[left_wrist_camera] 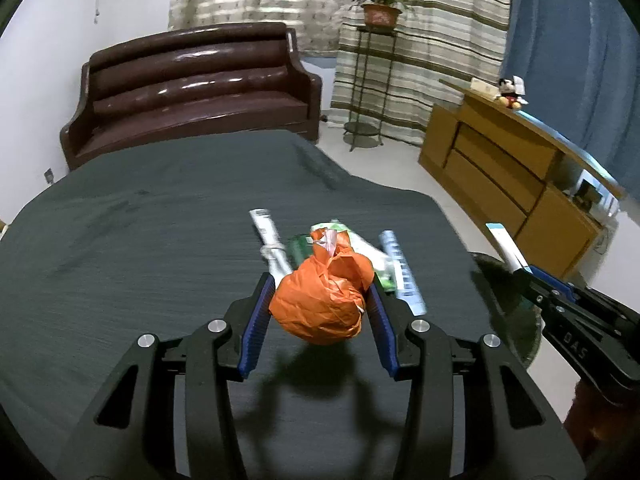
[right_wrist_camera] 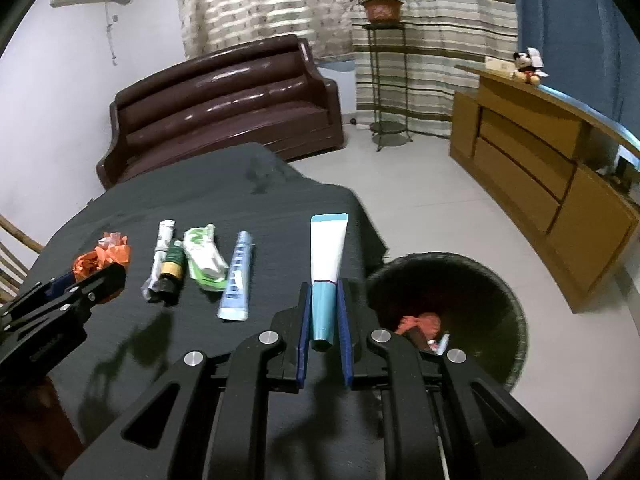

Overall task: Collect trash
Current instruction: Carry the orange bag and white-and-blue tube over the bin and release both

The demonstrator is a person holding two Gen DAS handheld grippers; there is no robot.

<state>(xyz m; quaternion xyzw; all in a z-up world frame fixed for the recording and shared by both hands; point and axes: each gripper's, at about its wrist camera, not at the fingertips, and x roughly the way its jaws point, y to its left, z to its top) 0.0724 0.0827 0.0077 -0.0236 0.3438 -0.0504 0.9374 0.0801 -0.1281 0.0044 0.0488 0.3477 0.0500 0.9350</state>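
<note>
The left gripper [left_wrist_camera: 320, 300] is clamped on a crumpled orange bag [left_wrist_camera: 322, 304], held clear above the dark table [left_wrist_camera: 140, 240]. The right gripper [right_wrist_camera: 325, 320] is clamped on the teal cap end of a white tube [right_wrist_camera: 328, 248], which points away from the camera over the table's edge. Four items lie in a row on the table: a white wrapper [right_wrist_camera: 162, 248], a green bottle [right_wrist_camera: 173, 266], a green-white pack [right_wrist_camera: 204, 258] and a blue tube [right_wrist_camera: 237, 276]. A dark bin [right_wrist_camera: 492, 300] stands on the floor just beside the table, with trash inside
</note>
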